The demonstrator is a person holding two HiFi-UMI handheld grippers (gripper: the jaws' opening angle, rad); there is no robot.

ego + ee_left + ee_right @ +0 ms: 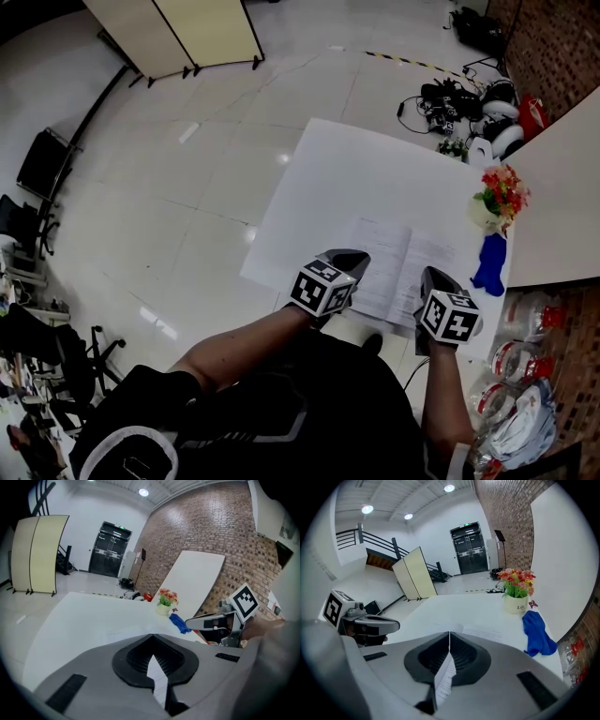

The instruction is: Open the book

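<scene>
**Writing.** The flower pot (515,604) carries one dark word beginning "Lif" (its end turns out of sight). The open pages of the book (398,262) bear lines of print too small to read.

**Count.**
- Book: one, lying open on the near right part of the white table (337,169), just this side of the pot.
- Pot of red and orange flowers: one, at the table's right edge.
- Blue cloth (538,632): one, crumpled, just beside the pot on its near side.
- Folding screen (415,573): one, of two cream panels, on the floor well beyond the table.
- Grippers: two, both at the book's near edge.

**Jaws.**
- Left gripper (152,637): jaws brought together, with a white leaf (157,672) pinched between the pads. It shows as a narrow sliver with faint lines, widening toward the camera.
- Right gripper (449,633): jaws together, clamped on a printed page (445,679) that stands on edge in the seam between the pads, text visible on its right face. In the head view this gripper sits at the book's near right corner, the left gripper at its near left.
</scene>
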